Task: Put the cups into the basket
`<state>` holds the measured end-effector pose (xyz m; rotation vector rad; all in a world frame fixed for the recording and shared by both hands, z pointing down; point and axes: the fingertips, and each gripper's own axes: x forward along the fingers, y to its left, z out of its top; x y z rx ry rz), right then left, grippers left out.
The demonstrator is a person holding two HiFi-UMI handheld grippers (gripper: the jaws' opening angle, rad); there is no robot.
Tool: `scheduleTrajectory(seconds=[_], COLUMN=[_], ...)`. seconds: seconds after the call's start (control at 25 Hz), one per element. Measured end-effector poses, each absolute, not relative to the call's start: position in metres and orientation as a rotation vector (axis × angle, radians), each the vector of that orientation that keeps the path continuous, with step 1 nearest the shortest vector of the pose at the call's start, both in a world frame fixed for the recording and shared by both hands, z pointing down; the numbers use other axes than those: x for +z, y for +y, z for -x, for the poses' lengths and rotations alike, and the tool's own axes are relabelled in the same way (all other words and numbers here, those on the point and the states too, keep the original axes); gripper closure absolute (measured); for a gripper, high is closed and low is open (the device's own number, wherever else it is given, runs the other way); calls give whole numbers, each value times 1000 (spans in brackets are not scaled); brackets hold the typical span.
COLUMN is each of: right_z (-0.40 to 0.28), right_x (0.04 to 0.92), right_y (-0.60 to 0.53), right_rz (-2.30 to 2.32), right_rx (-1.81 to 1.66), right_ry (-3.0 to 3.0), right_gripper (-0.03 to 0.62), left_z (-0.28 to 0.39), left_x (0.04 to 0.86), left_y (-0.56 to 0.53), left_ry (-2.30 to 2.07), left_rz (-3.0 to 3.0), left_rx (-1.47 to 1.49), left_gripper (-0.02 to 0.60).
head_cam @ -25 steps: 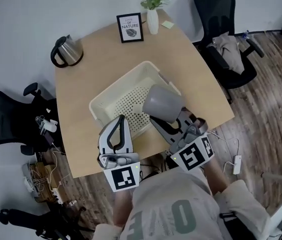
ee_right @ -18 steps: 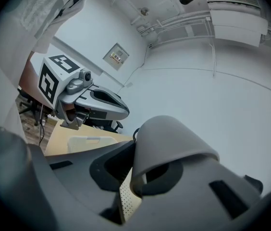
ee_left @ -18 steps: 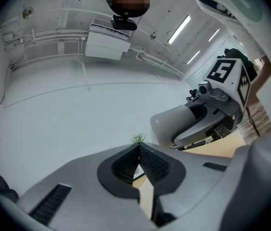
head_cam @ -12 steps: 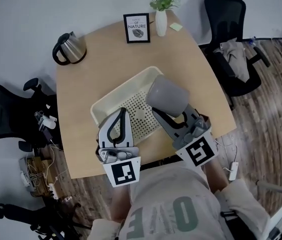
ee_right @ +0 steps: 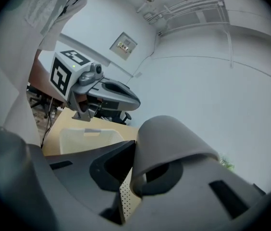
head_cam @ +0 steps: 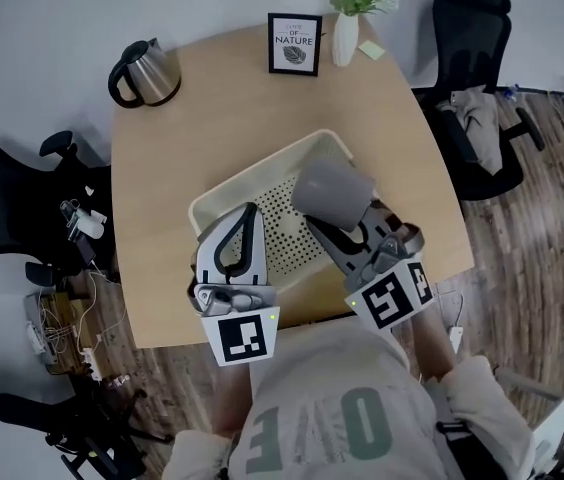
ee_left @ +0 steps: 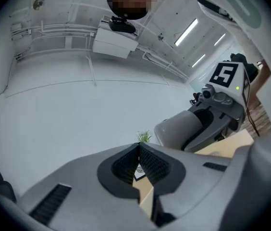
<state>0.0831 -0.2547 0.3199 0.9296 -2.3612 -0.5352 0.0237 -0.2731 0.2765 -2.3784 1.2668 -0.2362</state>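
A grey cup hangs tilted over the right part of the cream perforated basket, and my right gripper is shut on its rim. In the right gripper view the cup fills the space between the jaws, with the basket beyond. My left gripper is held over the basket's near left side, its jaws together and holding nothing. In the left gripper view the closed jaws point up at the wall, and the cup shows to the right in the other gripper.
The basket sits mid-table on a light wooden table. A steel kettle stands at the far left, a framed print and a white vase of flowers at the far edge. Black office chairs stand on both sides.
Both grippers and the cup have kept their places over the basket; the head camera has shifted, so the table sits lower and further right in view.
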Motion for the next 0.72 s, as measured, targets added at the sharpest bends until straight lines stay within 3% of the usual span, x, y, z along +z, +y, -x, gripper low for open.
scheduleTrajectory(seconds=[0.72], right_z=[-51], right_x=[451], right_y=[-291], right_rz=[-452], right_rx=[-426], right_ry=[-2007], right_gripper=[563], left_z=[16], left_x=[322], left_y=[-303], left_ry=[1387], left_rz=[2428], left_rx=[-182], left_gripper=[574])
